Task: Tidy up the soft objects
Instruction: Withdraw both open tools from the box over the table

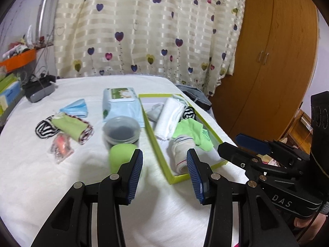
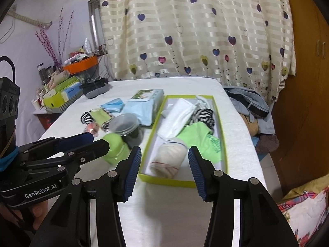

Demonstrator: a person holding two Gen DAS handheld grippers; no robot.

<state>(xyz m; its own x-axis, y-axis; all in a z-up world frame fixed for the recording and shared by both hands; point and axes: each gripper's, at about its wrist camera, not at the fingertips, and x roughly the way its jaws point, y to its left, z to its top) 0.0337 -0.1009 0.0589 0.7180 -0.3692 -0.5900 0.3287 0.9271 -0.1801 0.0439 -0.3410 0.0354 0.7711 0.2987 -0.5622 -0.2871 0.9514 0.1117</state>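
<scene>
both grippers hang above the near edge of the white-covered table [image 1: 41, 185], jaws spread and nothing between the pads. the left gripper [image 1: 164, 173] points at the gap between a green plastic bottle [image 1: 120, 156] and the lime-green box [image 1: 162, 158]; the right gripper [image 2: 164, 170] sits over the box's near end.

inside the box lie a rolled cream sock with red and blue stripes [image 2: 168, 160] at the near end, a green sock [image 2: 197, 135] beside it, a folded white cloth [image 2: 176, 115] further back, and a black-and-white striped piece [image 2: 203, 113] against the right wall.

still on the table, left of the box: a clear lidded jar with dark contents [image 1: 121, 131] just behind the bottle, a pack of wet wipes [image 1: 121, 100], a blue face mask [image 1: 75, 108], a green cloth with a striped item [image 1: 67, 127], and a small clear packet with something orange [image 1: 60, 146]. a heart-print curtain [image 1: 144, 30] hangs behind.
</scene>
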